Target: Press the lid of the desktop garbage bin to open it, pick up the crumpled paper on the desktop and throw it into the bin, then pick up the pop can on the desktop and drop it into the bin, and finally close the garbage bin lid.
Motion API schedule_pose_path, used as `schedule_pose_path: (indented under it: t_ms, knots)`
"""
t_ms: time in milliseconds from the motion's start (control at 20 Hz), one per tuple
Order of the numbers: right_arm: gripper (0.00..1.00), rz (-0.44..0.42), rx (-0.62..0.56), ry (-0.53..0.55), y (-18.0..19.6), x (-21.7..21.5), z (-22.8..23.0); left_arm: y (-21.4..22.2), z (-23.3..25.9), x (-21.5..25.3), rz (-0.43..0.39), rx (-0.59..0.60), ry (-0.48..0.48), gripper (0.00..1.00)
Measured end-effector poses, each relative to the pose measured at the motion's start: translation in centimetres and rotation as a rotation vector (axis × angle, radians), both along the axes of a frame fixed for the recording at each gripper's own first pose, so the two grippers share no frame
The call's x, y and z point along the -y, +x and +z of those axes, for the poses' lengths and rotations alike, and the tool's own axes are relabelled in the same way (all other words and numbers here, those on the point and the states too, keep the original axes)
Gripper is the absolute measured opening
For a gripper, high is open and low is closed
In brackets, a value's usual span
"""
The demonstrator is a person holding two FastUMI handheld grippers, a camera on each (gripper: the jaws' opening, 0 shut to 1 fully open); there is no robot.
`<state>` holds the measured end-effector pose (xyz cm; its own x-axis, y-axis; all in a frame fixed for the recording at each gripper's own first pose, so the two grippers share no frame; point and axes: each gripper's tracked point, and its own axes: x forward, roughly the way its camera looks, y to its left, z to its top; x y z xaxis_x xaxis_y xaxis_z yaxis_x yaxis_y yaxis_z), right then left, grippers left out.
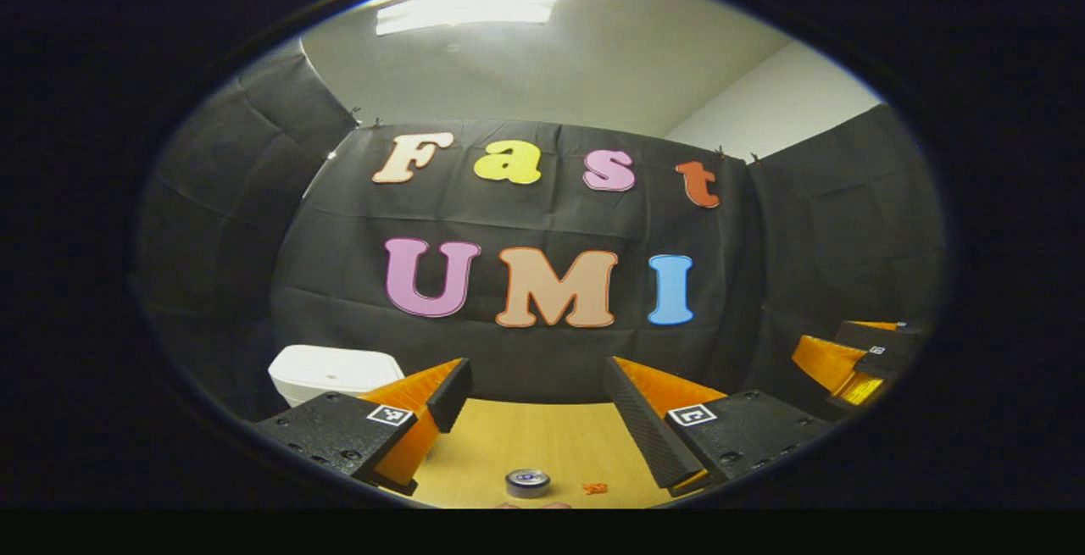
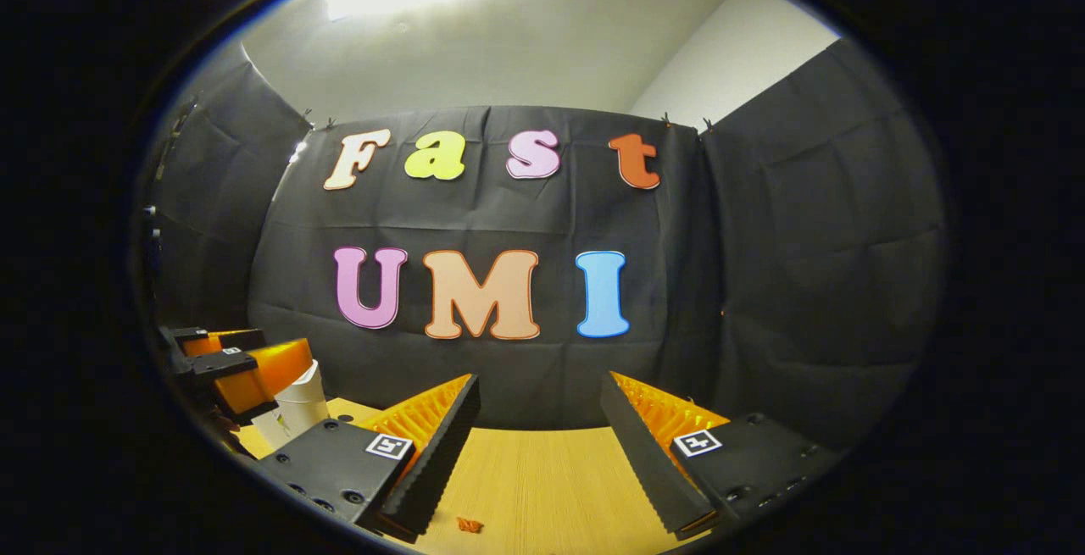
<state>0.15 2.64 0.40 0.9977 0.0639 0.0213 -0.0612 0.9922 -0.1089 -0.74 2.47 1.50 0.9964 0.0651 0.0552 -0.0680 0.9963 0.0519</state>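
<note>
One pop can (image 1: 527,482), upright on the wooden desk (image 1: 525,441), between and below the parted fingers of the left gripper (image 1: 534,402). White bin (image 1: 335,373) rear left, lid closed. Right gripper (image 2: 538,419) open, empty.

Left gripper (image 1: 536,398) held level, fingers spread, empty; right gripper (image 2: 540,419) likewise, apparently level alongside.

Left hand-held gripper (image 1: 536,407) hangs spread above pop can (image 1: 527,482).
</note>
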Motion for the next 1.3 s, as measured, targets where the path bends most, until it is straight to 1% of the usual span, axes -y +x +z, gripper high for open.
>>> schedule_pose_path:
  t_ms: [250, 500, 600, 900, 1250, 1300]
  knots:
    - [0.95, 0.069, -0.005, -0.014, -0.1, -2.1, -0.6, -0.5, -0.4, -1.3, 0.032, -0.014, -0.003, 0.93]
    - [0.95, 0.102, -0.019, -0.014, 0.2, -3.3, -0.8, -1.3, -0.2, -2.8, 0.069, -0.013, 0.010, 0.93]
    - [0.95, 0.109, -0.020, -0.015, 0.1, -3.5, -0.8, -1.5, -0.2, -3.2, 0.081, -0.011, 0.010, 0.92]
    - [0.95, 0.126, -0.023, -0.033, 0.0, -4.2, -0.9, -1.9, -0.2, -3.9, 0.103, -0.016, 0.009, 0.93]
    - [0.96, 0.136, -0.040, -0.030, -0.2, -4.4, -1.4, -2.1, -0.2, -3.7, 0.101, -0.022, 0.048, 0.93]
    - [0.95, 0.136, -0.043, -0.027, -0.1, -4.5, -1.6, -2.2, -0.3, -3.8, 0.102, -0.022, 0.049, 0.92]
